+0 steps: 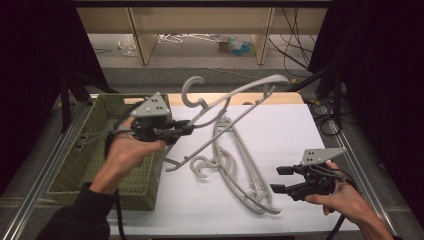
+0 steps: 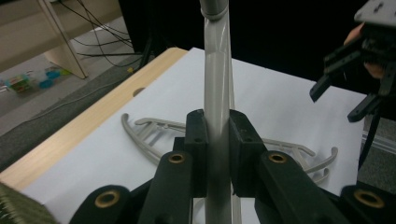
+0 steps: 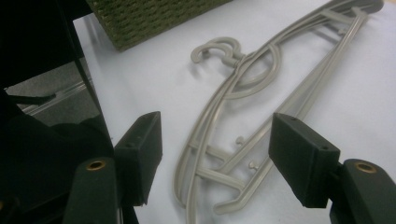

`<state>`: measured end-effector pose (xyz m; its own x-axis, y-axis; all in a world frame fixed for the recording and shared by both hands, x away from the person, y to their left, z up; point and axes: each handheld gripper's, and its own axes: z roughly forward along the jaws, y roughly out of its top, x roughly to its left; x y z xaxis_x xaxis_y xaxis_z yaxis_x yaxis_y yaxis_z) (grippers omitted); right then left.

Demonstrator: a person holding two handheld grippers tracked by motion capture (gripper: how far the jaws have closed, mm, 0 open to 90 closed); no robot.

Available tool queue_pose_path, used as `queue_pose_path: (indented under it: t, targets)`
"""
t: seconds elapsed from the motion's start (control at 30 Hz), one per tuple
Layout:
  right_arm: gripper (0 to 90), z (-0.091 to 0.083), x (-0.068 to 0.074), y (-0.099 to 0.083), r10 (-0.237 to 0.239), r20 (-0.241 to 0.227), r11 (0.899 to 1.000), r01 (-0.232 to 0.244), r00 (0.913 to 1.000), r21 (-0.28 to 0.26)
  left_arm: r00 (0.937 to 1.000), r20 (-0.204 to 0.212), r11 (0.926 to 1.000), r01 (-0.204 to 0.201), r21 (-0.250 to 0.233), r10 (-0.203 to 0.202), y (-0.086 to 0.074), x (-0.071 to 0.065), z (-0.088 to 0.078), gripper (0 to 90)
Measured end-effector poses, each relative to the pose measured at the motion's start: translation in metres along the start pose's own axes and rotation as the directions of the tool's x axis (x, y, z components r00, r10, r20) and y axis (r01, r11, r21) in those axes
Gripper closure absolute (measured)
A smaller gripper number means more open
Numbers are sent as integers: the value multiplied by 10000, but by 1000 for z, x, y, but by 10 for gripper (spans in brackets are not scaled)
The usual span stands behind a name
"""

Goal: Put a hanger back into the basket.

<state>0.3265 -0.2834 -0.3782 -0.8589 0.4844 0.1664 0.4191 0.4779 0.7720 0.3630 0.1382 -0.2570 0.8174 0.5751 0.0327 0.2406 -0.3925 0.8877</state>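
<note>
My left gripper (image 1: pixel 187 128) is shut on a grey plastic hanger (image 1: pixel 235 97) and holds it tilted in the air above the white table sheet, with its hook up and to the back. In the left gripper view the pads (image 2: pixel 198 135) clamp the hanger's bar (image 2: pixel 217 84). More grey hangers (image 1: pixel 240 165) lie stacked on the sheet; they appear as flat hangers (image 3: pixel 252 88) in the right gripper view. My right gripper (image 1: pixel 280 179) hovers at the front right, just right of that stack, open with nothing between its pads (image 3: pixel 140 158).
A green woven basket (image 1: pixel 90 150) stands at the table's left edge, close under my left hand; its corner (image 3: pixel 140 18) is seen from the right gripper. The white sheet (image 1: pixel 300 130) has bare room at the right and back. Wooden table edge (image 1: pixel 235 97) at the far side.
</note>
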Motion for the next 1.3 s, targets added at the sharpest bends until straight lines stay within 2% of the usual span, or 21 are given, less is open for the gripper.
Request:
queue_pose_path:
  t: [0.13, 0.2, 0.23, 0.3, 0.33, 0.37, 0.43, 0.47, 0.63, 0.7, 0.73, 0.83, 0.87, 0.9, 0.97, 1.0, 1.07, 1.1, 1.23, 1.3]
  targets:
    - [346, 4, -1, -3, 57, -39, 9999, -56, 10000, 122, 9977, -671, 10000, -25, -73, 20, 6, 15, -31, 796]
    - [342, 5, -1, -4, 48, -49, 9999, -47, 10000, 136, 9930, -1177, 10000, -64, -22, 61, 4, 25, -47, 797]
    - [341, 5, -2, -4, 49, -48, 9999, -49, 10000, 128, 9896, -1435, 10000, -98, -4, 96, 2, 31, -54, 796]
    - [338, 5, -2, -4, 135, -101, 9998, -133, 9999, 129, 9823, -1872, 9999, 128, 77, -111, -5, 43, -66, 796]
    - [337, 6, -2, -5, 111, -84, 9999, -110, 9999, 124, 9764, -2157, 9998, 135, 170, -95, -10, 49, -72, 796]
    - [336, 6, -2, -5, 130, -58, 9998, -130, 9999, 116, 9722, -2340, 9997, -25, 252, 83, -15, 56, -76, 797]
    - [326, 7, -3, -6, 174, -41, 9998, -173, 9998, 130, 9620, -2729, 9989, 235, 408, -115, -29, 68, -86, 797]
    - [320, 8, -3, -6, 185, -35, 9997, -185, 9998, 139, 9583, -2857, 9984, 187, 539, -25, -33, 72, -89, 796]
    - [301, 11, -6, -7, 356, 59, 9992, -357, 9993, 192, 9401, -3405, 9959, 445, 783, -153, -66, 93, -98, 797]
    - [289, 13, -6, -8, 420, 73, 9989, -421, 9991, 189, 9335, -3585, 9942, 341, 1020, 48, -77, 99, -100, 797]
    - [284, 13, -7, -9, 362, 78, 9991, -363, 9993, 207, 9313, -3633, 9917, 213, 1271, 266, -82, 102, -101, 796]
    - [271, 14, -7, -9, 410, 59, 9989, -411, 9991, 213, 9231, -3805, 9859, 97, 1669, 554, -96, 109, -103, 797]
    - [246, 15, -7, -9, 421, 91, 9989, -422, 9991, 185, 9132, -4013, 9804, 104, 1966, 708, -99, 110, -105, 796]
    - [234, 16, -7, -10, 390, 144, 9990, -393, 9991, 196, 9161, -3951, 9788, 145, 2041, 688, -103, 112, -105, 796]
    - [238, 16, -7, -10, 410, 135, 9989, -413, 9991, 236, 9123, -4041, 9767, 243, 2134, 656, -110, 114, -106, 796]
    - [237, 16, -7, -10, 417, 128, 9989, -420, 9990, 228, 9146, -3978, 9729, 223, 2300, 731, -113, 116, -107, 796]
    - [238, 16, -7, -10, 440, 128, 9987, -443, 9989, 246, 9113, -4077, 9749, 368, 2196, 574, -119, 118, -107, 797]
    - [238, 16, -7, -10, 446, 136, 9986, -449, 9989, 271, 9118, -4026, 9665, 267, 2552, 811, -121, 120, -110, 796]
    - [239, 16, -7, -10, 547, 115, 9981, -550, 9984, 277, 9139, -4014, 9625, 532, 2659, 604, -131, 123, -111, 797]
    - [239, 17, -8, -12, 458, 146, 9985, -462, 9988, 294, 9118, -4051, 9550, 593, 2906, 667, -135, 124, -112, 796]
